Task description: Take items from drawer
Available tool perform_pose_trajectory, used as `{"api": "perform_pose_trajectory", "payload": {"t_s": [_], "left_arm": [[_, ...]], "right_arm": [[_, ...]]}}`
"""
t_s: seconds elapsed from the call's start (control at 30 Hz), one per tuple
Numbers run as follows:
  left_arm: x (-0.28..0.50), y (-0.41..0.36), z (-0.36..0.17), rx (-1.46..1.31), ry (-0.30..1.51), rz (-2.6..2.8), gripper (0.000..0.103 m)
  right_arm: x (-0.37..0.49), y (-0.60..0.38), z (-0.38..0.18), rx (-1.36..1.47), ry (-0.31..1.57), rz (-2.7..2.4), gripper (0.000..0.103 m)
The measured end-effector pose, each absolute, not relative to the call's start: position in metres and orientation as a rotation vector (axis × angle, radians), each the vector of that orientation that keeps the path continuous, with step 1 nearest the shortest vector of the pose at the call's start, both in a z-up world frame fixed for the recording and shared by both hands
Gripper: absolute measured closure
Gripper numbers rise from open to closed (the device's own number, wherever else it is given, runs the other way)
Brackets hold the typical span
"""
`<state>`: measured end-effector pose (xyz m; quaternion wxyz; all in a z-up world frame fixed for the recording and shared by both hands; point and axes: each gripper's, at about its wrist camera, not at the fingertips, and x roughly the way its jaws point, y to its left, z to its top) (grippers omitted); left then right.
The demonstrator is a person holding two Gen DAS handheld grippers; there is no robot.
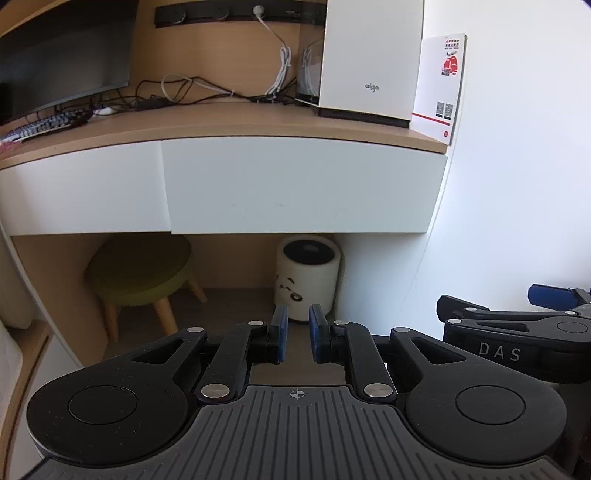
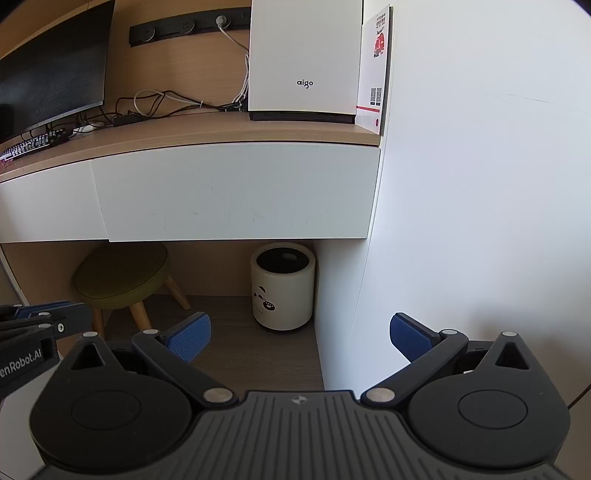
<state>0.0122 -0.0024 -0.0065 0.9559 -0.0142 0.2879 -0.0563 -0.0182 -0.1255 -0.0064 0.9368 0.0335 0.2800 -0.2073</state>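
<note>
Both views face the bench, drawers closed, nothing out.

Left to right, left wrist view:
- Dark monitor at 10 o'clock, keyboard under it at the bench's left edge.
- Cable tangle at 12, running up to the black socket strip on the back panel.
- White "aigo" box at 1 o'clock, upright; a white-and-red card stands just beside its right side, at the bench's right end by the wall.
- Two white drawer fronts below the top: left drawer and right drawer, both flush and shut (contents not visible).
- Under the bench: green stool on wooden legs at 8 o'clock, cream bin with a cartoon print near centre, standing on the floor.
- My left tongs: blue pads nearly together, narrow gap, holding nothing, pointing at the bin and well short of the drawers.

Right wrist view:
- Same layout, shifted left; right drawer fills the middle, faint scuffs on its front.
- My right tongs: pads spread wide, empty, aimed below the drawer at the floor between the bin and the white side panel.
- The left tongs' body shows at 9 o'clock in this view; the right tongs' body shows at 3 o'clock in the left view. The two are side by side, apart.
</note>
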Motion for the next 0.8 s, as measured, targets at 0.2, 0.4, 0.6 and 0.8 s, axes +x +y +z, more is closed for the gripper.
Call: {"api": "perform_pose_trajectory", "payload": {"t_s": [0.2, 0.4, 0.6, 0.8], "left_arm": [[0.0124, -0.0006, -0.0062, -0.025, 0.584, -0.114, 0.088], [0.0139, 0.0022, -0.0061, -0.024, 0.587, -0.125, 0.088], [0.0169, 0.0011, -0.0078, -0.026, 0.590, -0.142, 0.088], [0.0220, 0.0007, -0.0083, -0.023, 0.599, -0.155, 0.088]], "right_arm": [[-0.0182, -0.1250, -0.0076, 0.068, 0.575, -0.422, 0.000], [-0.0199, -0.1223, -0.0080, 0.062, 0.575, -0.423, 0.000], [-0.0214, -0.1209, -0.0093, 0.050, 0.575, -0.431, 0.000], [-0.0162, -0.1231, -0.0087, 0.041, 0.580, -0.439, 0.000]]}}
